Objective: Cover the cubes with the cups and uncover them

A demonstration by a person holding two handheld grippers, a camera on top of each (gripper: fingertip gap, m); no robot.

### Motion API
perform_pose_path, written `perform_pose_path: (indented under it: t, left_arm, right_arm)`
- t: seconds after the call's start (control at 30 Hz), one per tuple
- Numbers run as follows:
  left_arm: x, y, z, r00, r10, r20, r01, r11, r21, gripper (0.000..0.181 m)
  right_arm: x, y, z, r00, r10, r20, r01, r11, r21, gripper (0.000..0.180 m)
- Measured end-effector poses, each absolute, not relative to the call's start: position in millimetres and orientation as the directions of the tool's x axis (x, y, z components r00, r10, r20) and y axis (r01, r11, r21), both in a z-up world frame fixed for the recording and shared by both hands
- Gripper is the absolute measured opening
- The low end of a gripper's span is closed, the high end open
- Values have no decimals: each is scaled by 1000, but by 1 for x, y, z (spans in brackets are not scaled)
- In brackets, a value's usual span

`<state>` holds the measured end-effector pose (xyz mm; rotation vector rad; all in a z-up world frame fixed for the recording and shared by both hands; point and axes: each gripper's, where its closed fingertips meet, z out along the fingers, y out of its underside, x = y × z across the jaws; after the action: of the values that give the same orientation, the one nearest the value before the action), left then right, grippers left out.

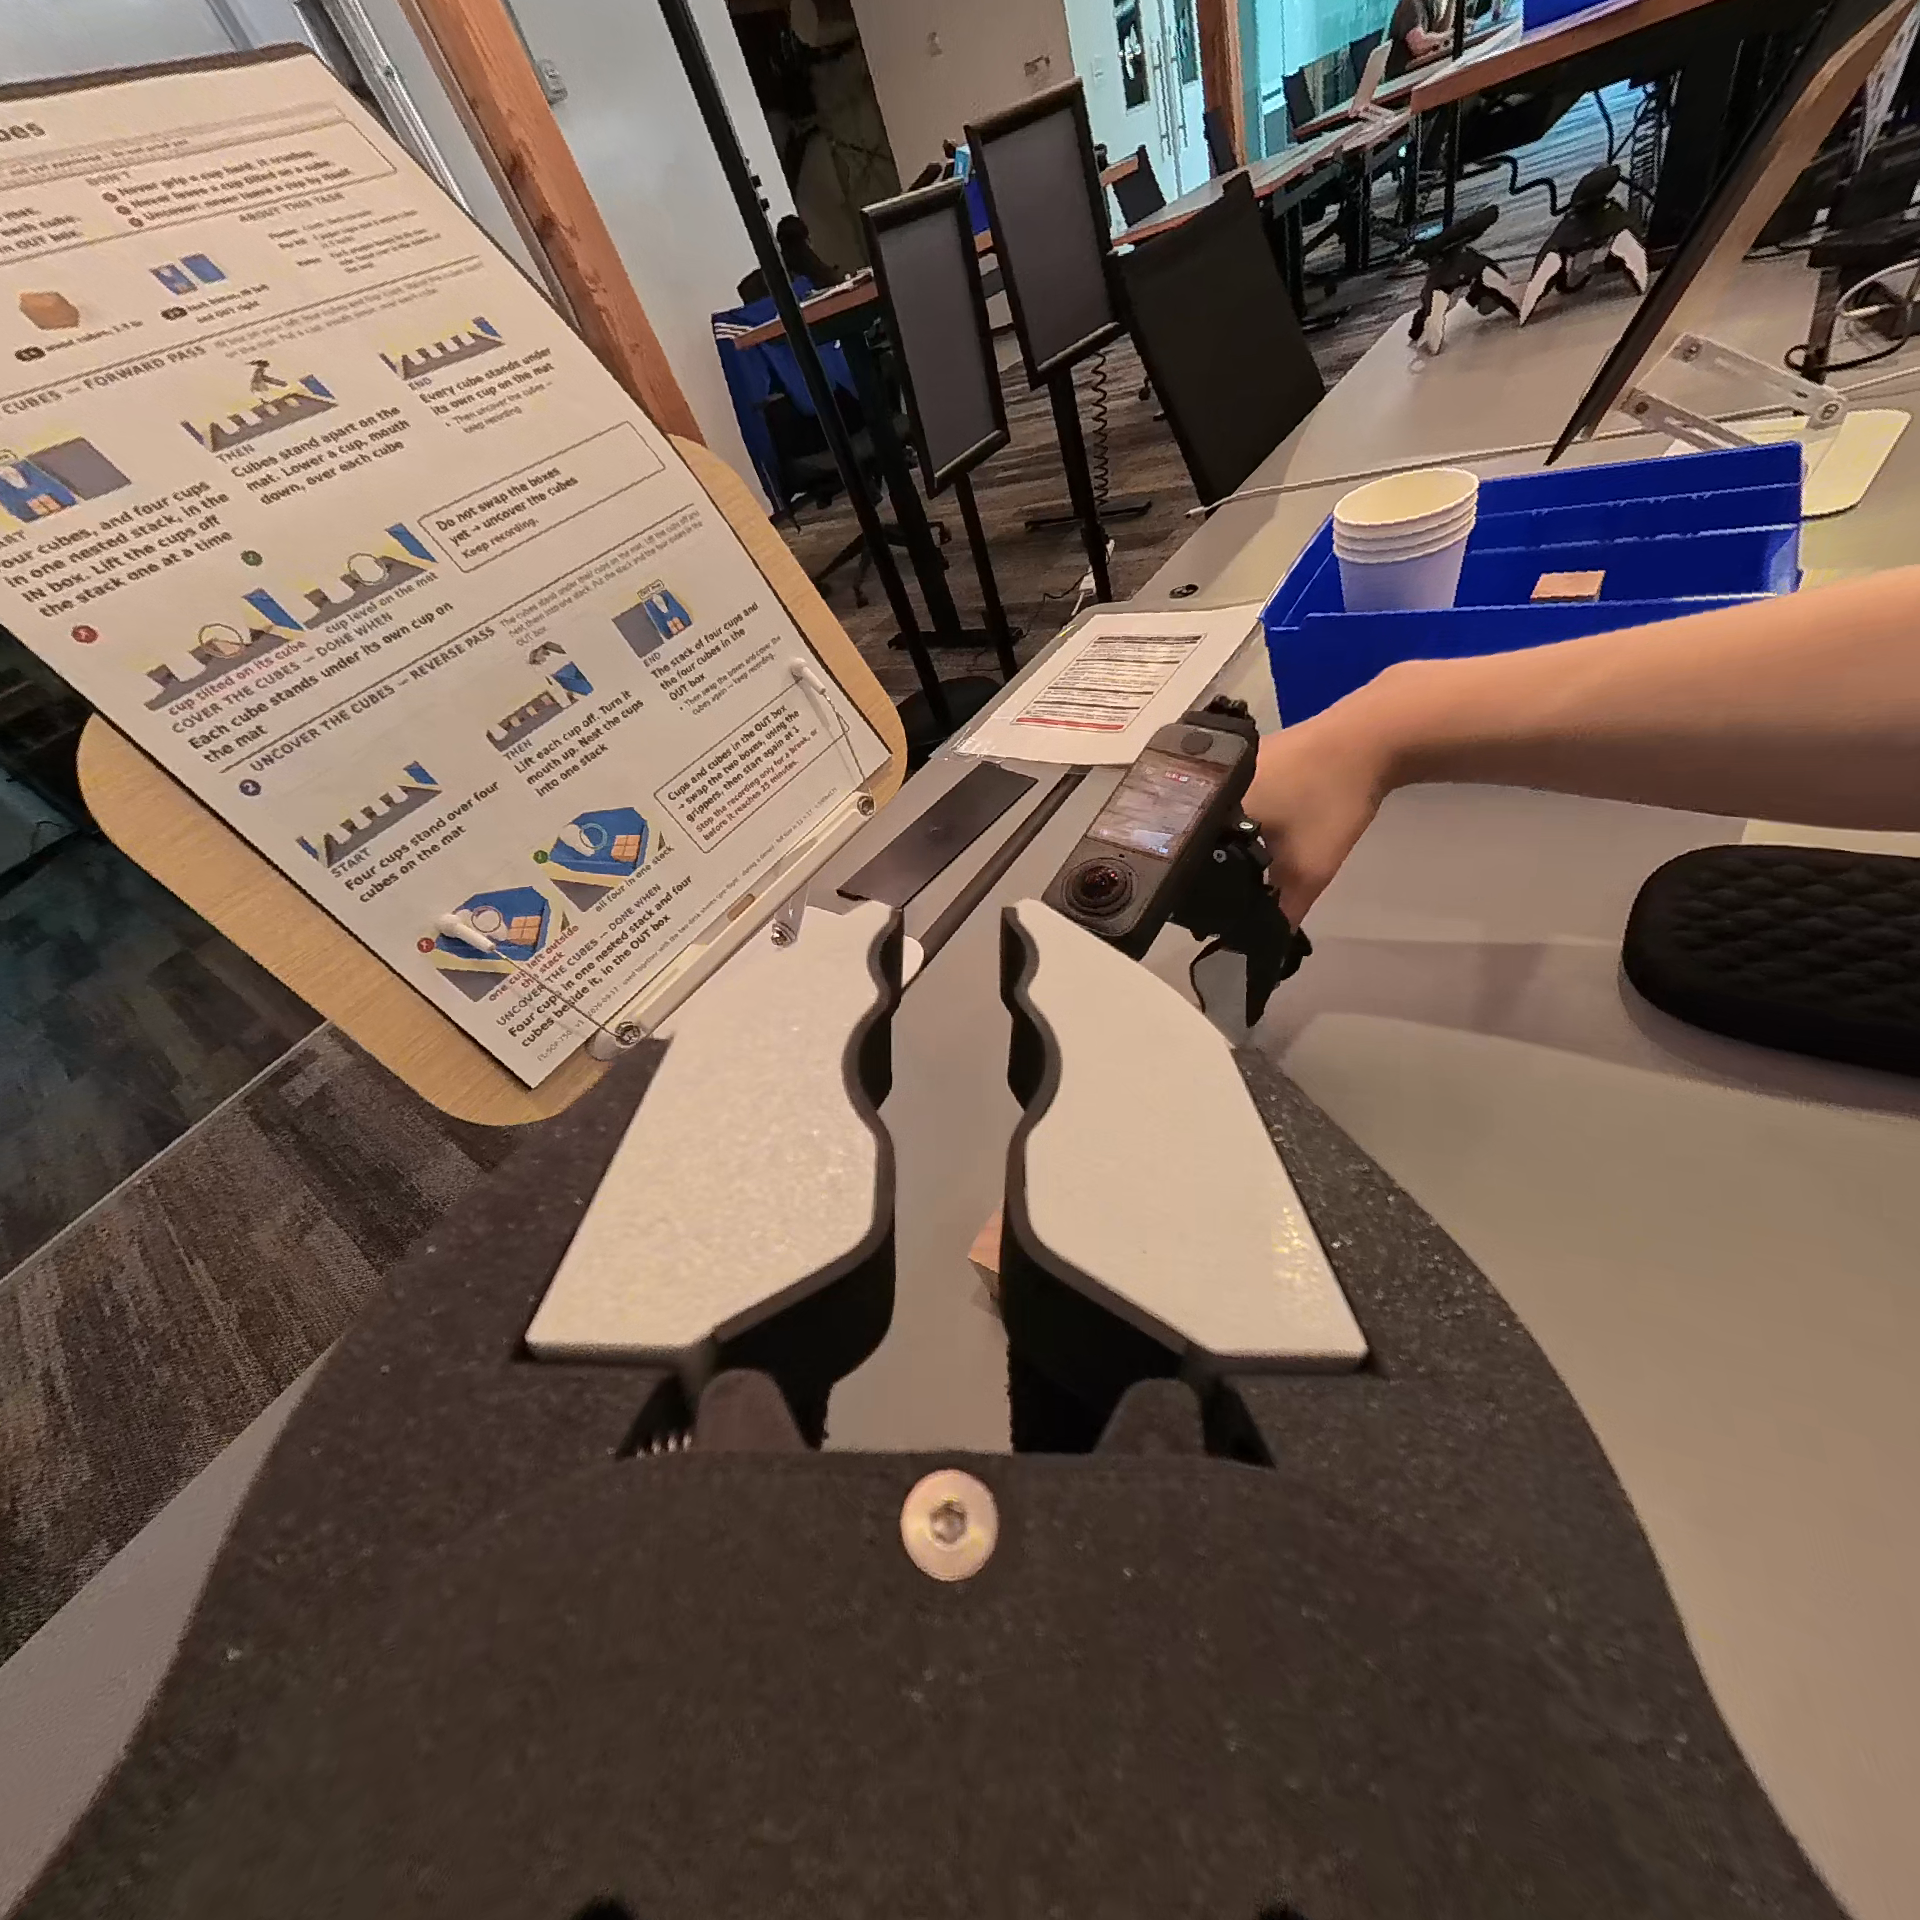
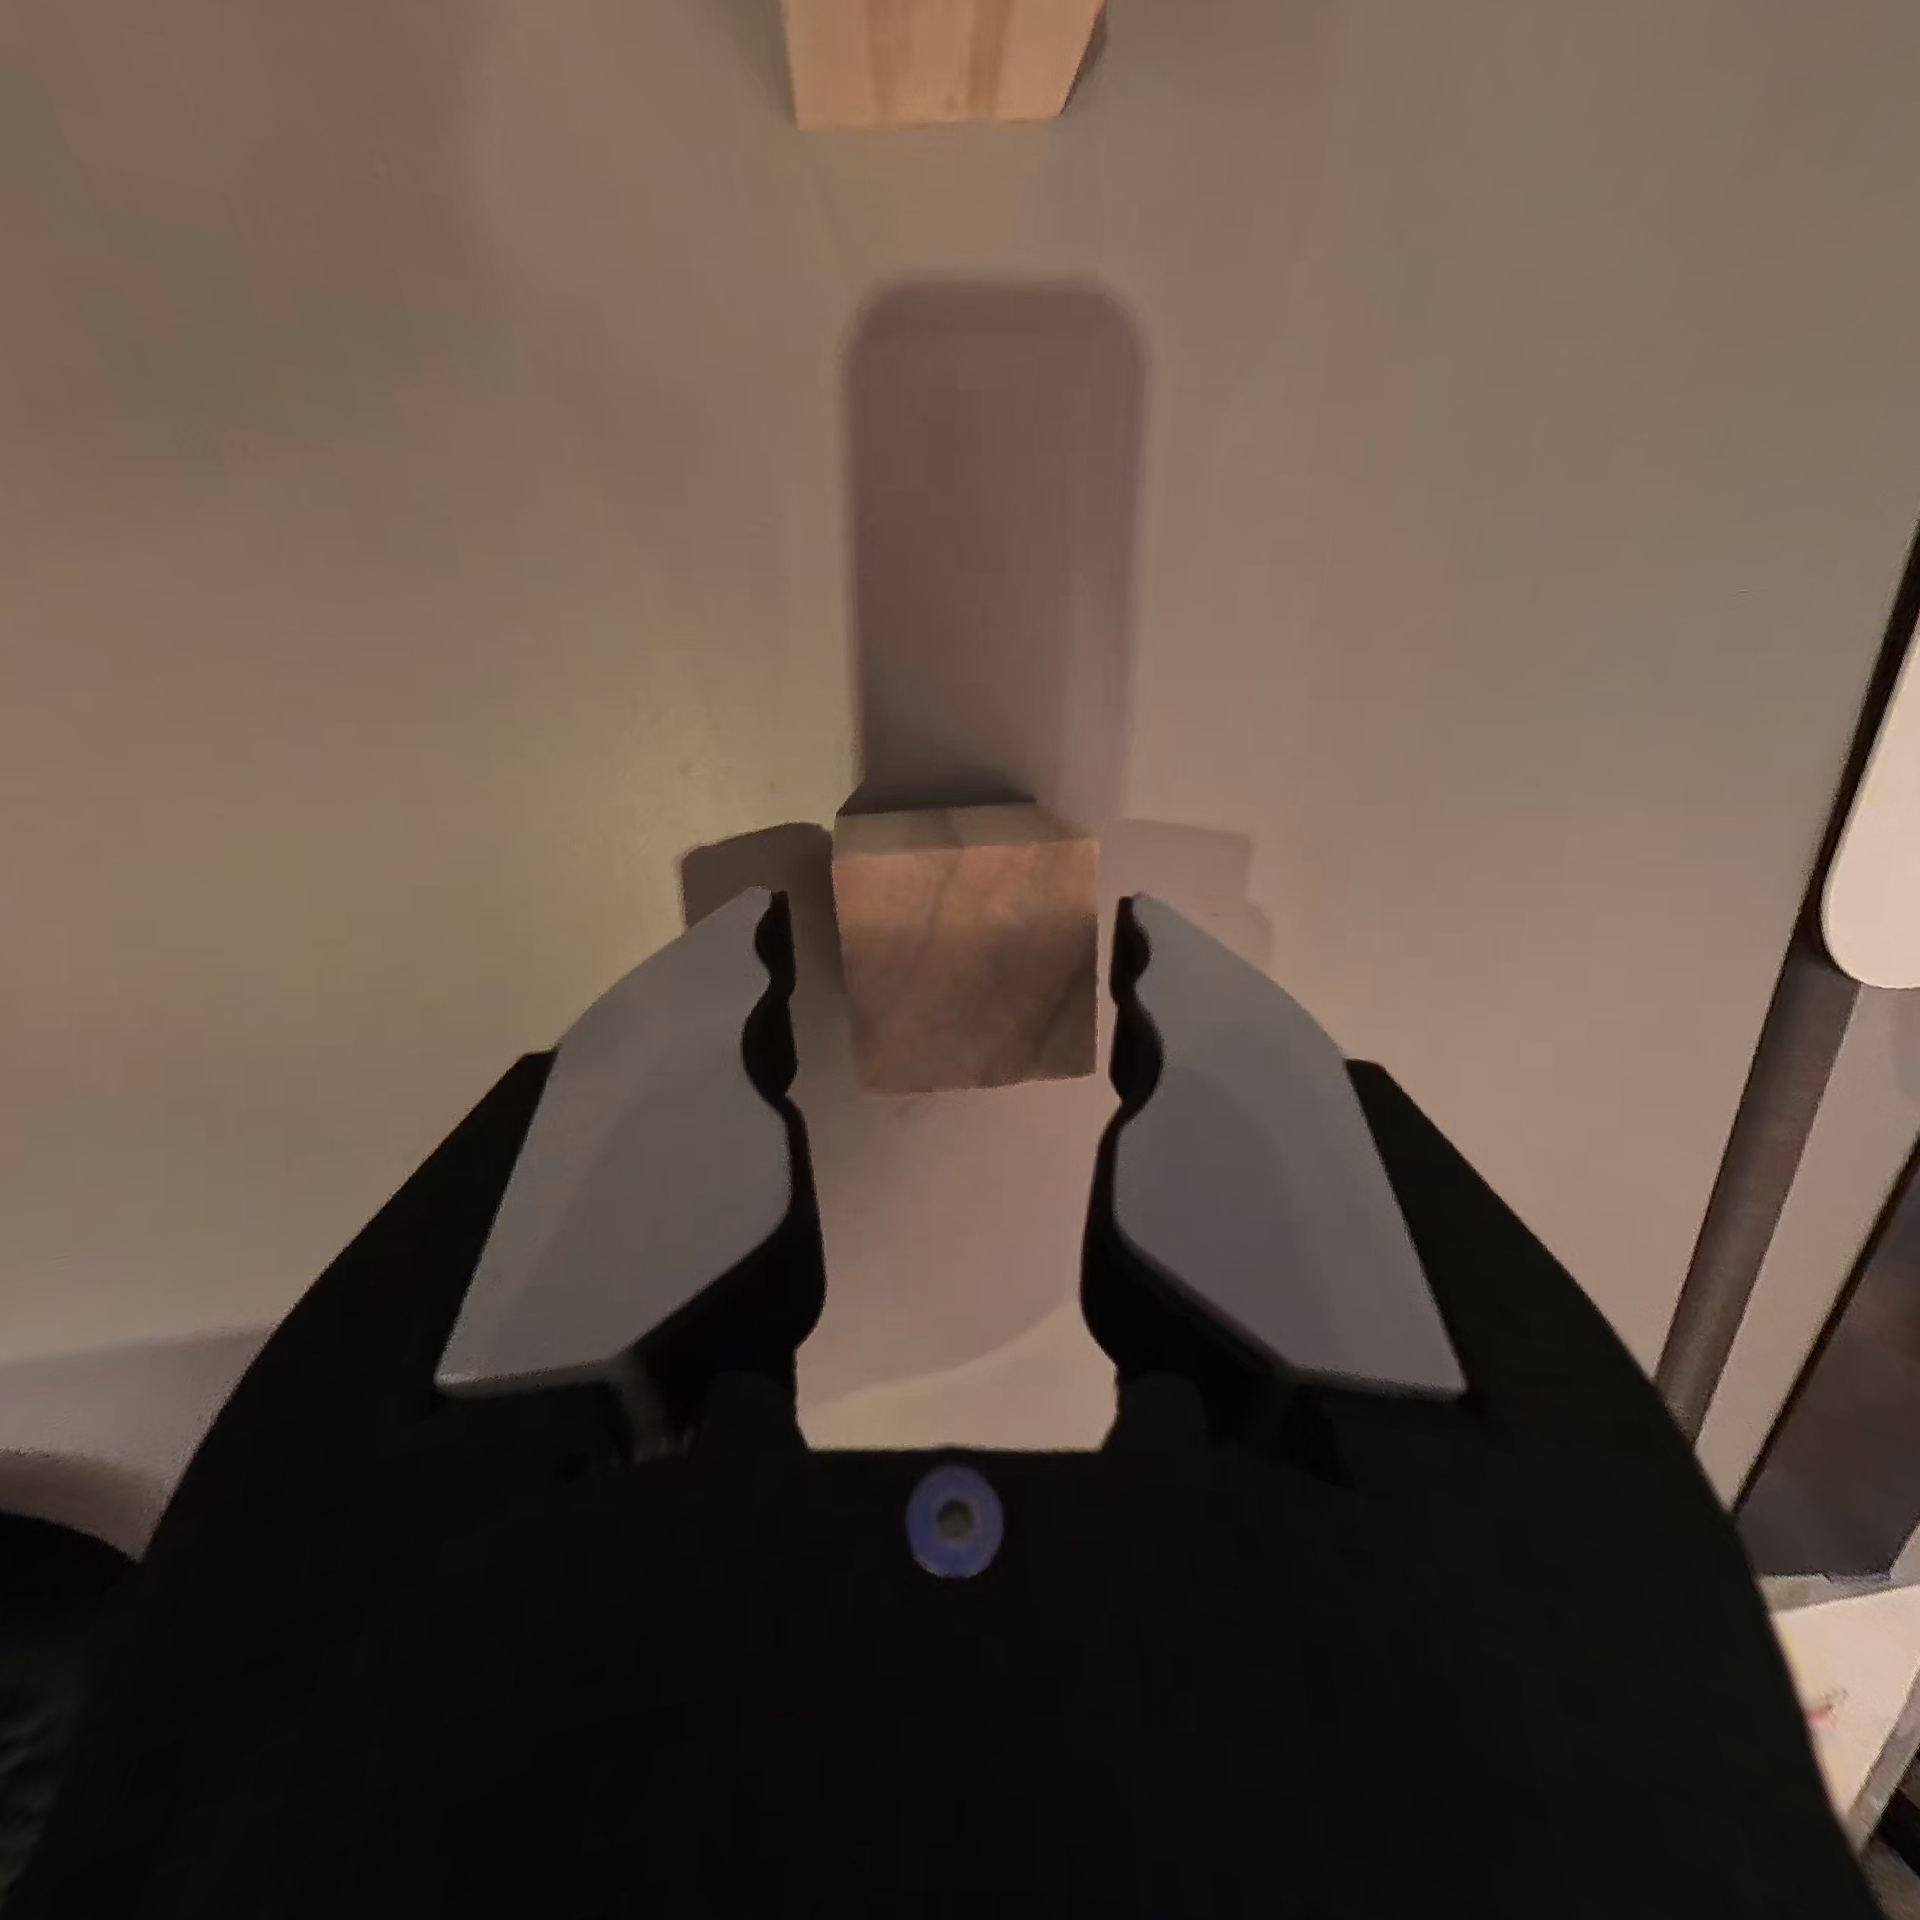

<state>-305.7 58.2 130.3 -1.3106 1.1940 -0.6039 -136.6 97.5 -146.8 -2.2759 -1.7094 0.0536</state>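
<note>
In the right wrist view my right gripper (image 2: 951,902) is open, its fingers on either side of a wooden cube (image 2: 966,966) on the grey table, with small gaps on both sides. A second wooden cube (image 2: 935,62) lies farther ahead at the top edge. In the left wrist view my left gripper (image 1: 951,920) is open with a narrow gap and holds nothing. A bit of a wooden cube (image 1: 985,1259) shows below its right finger. A nested stack of white paper cups (image 1: 1403,540) stands in a blue box (image 1: 1538,634), with another cube (image 1: 1567,585) beside it.
An instruction board (image 1: 364,540) leans at the table's left edge. A person's hand and arm (image 1: 1558,707) hold the right gripper (image 1: 1247,966) tip-down on the table. A black padded mat (image 1: 1787,956) lies at the right, and a printed sheet (image 1: 1112,686) near the box.
</note>
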Motion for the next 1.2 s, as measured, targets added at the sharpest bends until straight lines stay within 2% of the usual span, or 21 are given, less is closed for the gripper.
perform_pose_path:
  t: [0.13,0.3,0.47,0.6,0.77,0.87,0.97,1.07,1.2]
  left_arm:
    - [-303,58,128,334,-885,-325,-287,233,-929,17]
    - [-303,58,127,334,-882,-331,-295,236,-926,17]
    - [-303,59,124,334,-885,-325,-299,227,-927,17]
    - [-299,57,123,319,-886,-335,-310,236,-921,17]
    - [-292,52,122,293,-900,-322,-298,234,-925,16]
    - [-288,47,123,278,-902,-330,-296,246,-923,16]
    - [-283,38,126,247,-917,-314,-269,247,-931,16]
    - [-281,37,126,249,-915,-319,-273,249,-929,16]
    - [-280,37,124,252,-912,-324,-287,249,-925,16]
  right_arm:
    - [-138,98,-148,300,944,140,931,-257,-260,46]
    - [-137,98,-147,326,933,152,922,-278,-269,45]
    - [-136,90,-127,357,909,216,904,-278,-325,45]
    - [-121,67,-77,411,861,301,880,-289,-376,45]
    - [-58,22,27,576,687,443,806,-389,-445,45]
    - [16,-16,64,711,524,469,702,-557,-444,45]
    - [97,-51,66,842,338,420,518,-724,-456,45]
    - [158,-80,39,939,159,305,290,-844,-451,45]
    - [204,-107,-15,976,20,216,97,-930,-354,45]
